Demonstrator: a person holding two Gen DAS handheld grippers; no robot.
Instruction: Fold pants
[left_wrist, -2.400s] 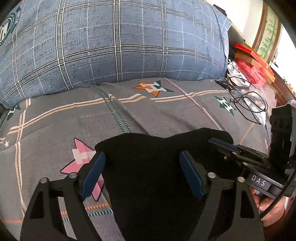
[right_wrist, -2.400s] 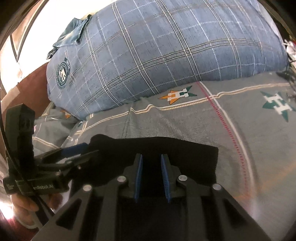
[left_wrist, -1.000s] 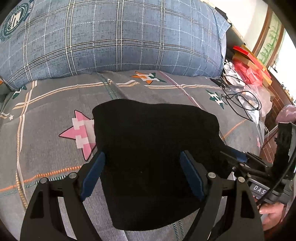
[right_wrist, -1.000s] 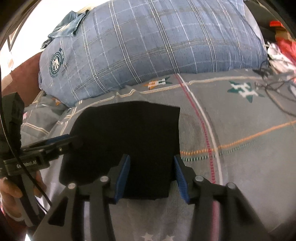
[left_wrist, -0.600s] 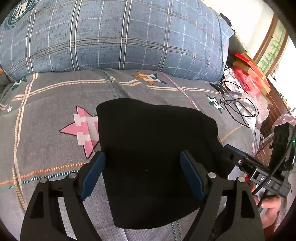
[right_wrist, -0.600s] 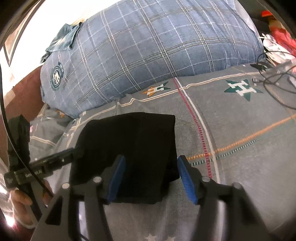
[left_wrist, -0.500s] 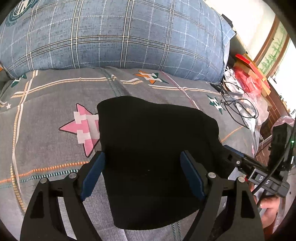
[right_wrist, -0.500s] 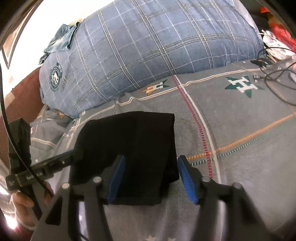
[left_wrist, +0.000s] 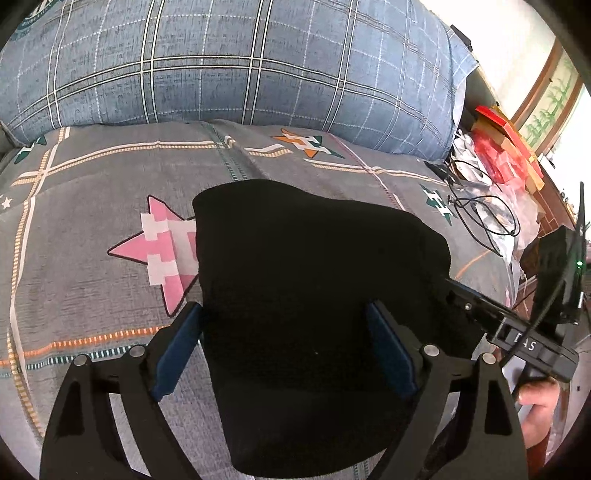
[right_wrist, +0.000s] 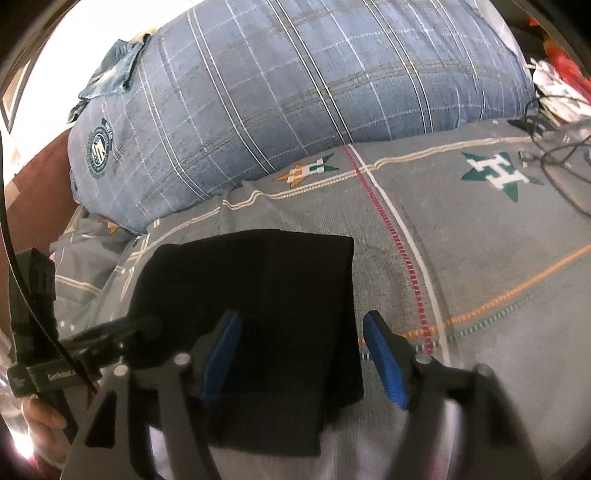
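Observation:
The black pants (left_wrist: 314, 295) lie folded into a compact stack on the grey patterned bedspread (left_wrist: 92, 221); they also show in the right wrist view (right_wrist: 258, 314). My left gripper (left_wrist: 284, 339) is open and empty above the stack's near part. My right gripper (right_wrist: 303, 350) is open and empty over the stack's right edge. In the left wrist view the right gripper (left_wrist: 465, 295) sits at the stack's right side. In the right wrist view the left gripper (right_wrist: 122, 328) sits at its left side.
A large blue plaid pillow (left_wrist: 221, 66) lies across the back of the bed. Black cables (left_wrist: 480, 206), plastic bags and red boxes (left_wrist: 502, 147) sit at the right edge. A pink star print (left_wrist: 162, 251) lies left of the pants.
The right gripper went from shut to open and both grippers drew back from the pants, which now lie folded and free on the bed. Lately little has moved.

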